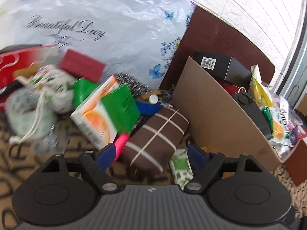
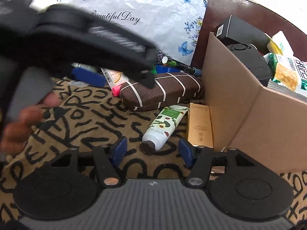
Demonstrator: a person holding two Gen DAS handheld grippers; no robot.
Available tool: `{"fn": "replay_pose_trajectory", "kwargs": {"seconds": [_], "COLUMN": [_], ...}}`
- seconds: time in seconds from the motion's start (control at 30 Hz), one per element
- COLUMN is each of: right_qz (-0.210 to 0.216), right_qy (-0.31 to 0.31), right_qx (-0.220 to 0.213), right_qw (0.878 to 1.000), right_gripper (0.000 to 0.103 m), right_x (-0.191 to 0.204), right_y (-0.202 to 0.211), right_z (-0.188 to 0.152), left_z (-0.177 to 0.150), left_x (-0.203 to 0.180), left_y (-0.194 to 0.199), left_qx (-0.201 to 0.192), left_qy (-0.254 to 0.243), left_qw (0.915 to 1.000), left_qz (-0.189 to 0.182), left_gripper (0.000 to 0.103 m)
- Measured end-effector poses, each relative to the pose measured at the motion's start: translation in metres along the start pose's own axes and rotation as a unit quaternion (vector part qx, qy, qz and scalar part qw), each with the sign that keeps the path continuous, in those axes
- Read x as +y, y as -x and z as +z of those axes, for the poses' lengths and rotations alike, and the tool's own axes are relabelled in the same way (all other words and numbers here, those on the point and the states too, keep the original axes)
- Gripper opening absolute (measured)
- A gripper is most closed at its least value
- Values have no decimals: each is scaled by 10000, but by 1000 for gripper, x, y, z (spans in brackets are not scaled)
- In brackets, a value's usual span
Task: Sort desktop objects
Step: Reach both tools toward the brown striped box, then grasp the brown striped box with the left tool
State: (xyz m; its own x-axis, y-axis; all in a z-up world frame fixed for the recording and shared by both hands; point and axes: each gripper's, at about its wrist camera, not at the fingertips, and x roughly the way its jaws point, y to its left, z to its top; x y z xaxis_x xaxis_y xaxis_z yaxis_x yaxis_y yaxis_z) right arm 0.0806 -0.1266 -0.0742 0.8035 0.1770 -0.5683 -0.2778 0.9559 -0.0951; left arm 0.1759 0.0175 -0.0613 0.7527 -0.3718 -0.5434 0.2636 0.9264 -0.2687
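Observation:
A brown glasses case with white stripes (image 1: pixel 157 136) lies on the patterned mat, right in front of my open left gripper (image 1: pixel 151 154), whose blue fingers stand on either side of its near end. A pink highlighter (image 1: pixel 120 143) lies beside its left finger. In the right wrist view the same case (image 2: pixel 163 90) lies behind a white avocado-print tube (image 2: pixel 165 126) and a tan box (image 2: pixel 199 126). My right gripper (image 2: pixel 152 150) is open and empty just short of the tube. The left gripper's body (image 2: pixel 80 44) hangs over the case.
A cardboard box (image 1: pixel 220 115) filled with items stands at the right, also in the right wrist view (image 2: pixel 239 103). An orange-and-green carton (image 1: pixel 103 111), a red box (image 1: pixel 82 65), cloth pouches (image 1: pixel 38 99) and a blue tub (image 1: pixel 147 105) crowd the left.

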Motion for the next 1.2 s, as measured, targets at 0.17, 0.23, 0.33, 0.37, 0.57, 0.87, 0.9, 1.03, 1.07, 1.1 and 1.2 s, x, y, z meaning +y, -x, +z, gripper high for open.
{"fn": "replay_pose_trajectory", "kwargs": {"seconds": [0.17,0.23,0.33,0.37,0.57,0.87,0.9,1.03,1.07,1.1,1.2], "right_qz": [0,18,67,106,201,488,515,557,543,539,669], "right_qy": [-119,-160,-206,-242,-253,-240,-197,-175,-170,-151,-66], "right_qx": [-6,2,25,38,80,253,272,291,281,262,247], "right_qw": [9999,9999,9998,9996,9994,9982,9981,9979,9980,9981,9974], "right_gripper": [55,51,49,47,36,34,34,42,45,45,54], "right_x": [-4,-4,-6,-8,-8,-13,-12,-9,-8,-7,-4], "right_y": [-6,-8,-11,-11,-3,37,43,71,77,84,99], "right_z": [1,2,3,3,1,-20,-23,-38,-41,-44,-49], "left_z": [3,1,-3,-5,-19,-72,-79,-104,-109,-113,-119], "left_x": [-5,-9,-13,-14,-10,-9,-9,-9,-10,-10,-12], "left_y": [-27,-32,-35,-34,-20,48,58,95,102,108,120], "left_qx": [225,116,25,7,74,23,31,112,132,160,303], "left_qy": [-309,-555,-853,-951,-963,-391,-289,229,325,412,553], "left_qw": [9993,9984,9963,9954,9953,9992,9996,9996,9993,9990,9979], "left_qz": [-30,0,35,91,-61,-41,-30,-75,-84,-92,-155], "left_gripper": [85,88,76,72,65,64,64,64,64,64,64]}}
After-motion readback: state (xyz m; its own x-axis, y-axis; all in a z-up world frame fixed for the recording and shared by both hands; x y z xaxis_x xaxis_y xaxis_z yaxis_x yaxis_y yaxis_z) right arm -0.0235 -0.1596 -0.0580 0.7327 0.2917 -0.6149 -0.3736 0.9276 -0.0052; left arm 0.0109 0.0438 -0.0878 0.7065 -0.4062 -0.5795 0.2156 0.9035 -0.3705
